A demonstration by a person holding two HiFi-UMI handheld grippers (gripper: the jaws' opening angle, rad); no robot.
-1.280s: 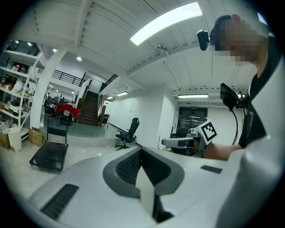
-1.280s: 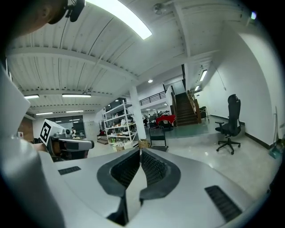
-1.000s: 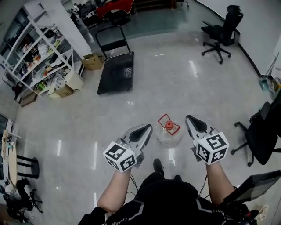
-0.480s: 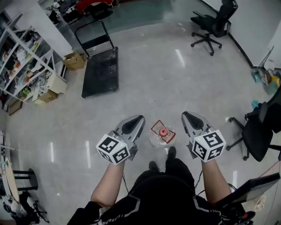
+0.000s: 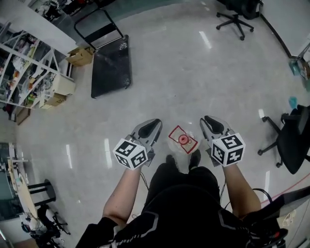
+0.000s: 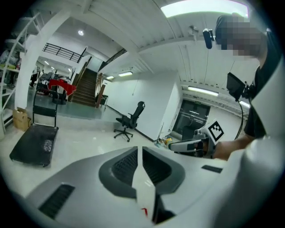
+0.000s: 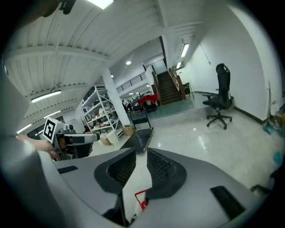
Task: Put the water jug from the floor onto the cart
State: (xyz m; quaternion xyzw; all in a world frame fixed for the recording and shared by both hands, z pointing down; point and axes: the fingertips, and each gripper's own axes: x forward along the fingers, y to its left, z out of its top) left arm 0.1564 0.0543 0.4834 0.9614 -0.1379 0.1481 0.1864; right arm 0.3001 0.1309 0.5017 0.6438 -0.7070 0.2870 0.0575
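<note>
The clear water jug with a red cap and red handle stands on the floor just in front of my feet. Left of it, my left gripper is shut and empty. My right gripper is to the jug's right; its jaws have just been opening and stand a little apart with nothing between them. Neither touches the jug. In the right gripper view the red handle shows below the gripper. The black platform cart stands far ahead on the left, also in the left gripper view.
White shelves and cardboard boxes line the far left beside the cart. One office chair is at the far right, another close on my right. A stool is at my left. Open glossy floor lies between jug and cart.
I have stepped up to the jug, which now sits at my feet. Both grippers have come down on either side of it. The right jaws have parted slightly.
</note>
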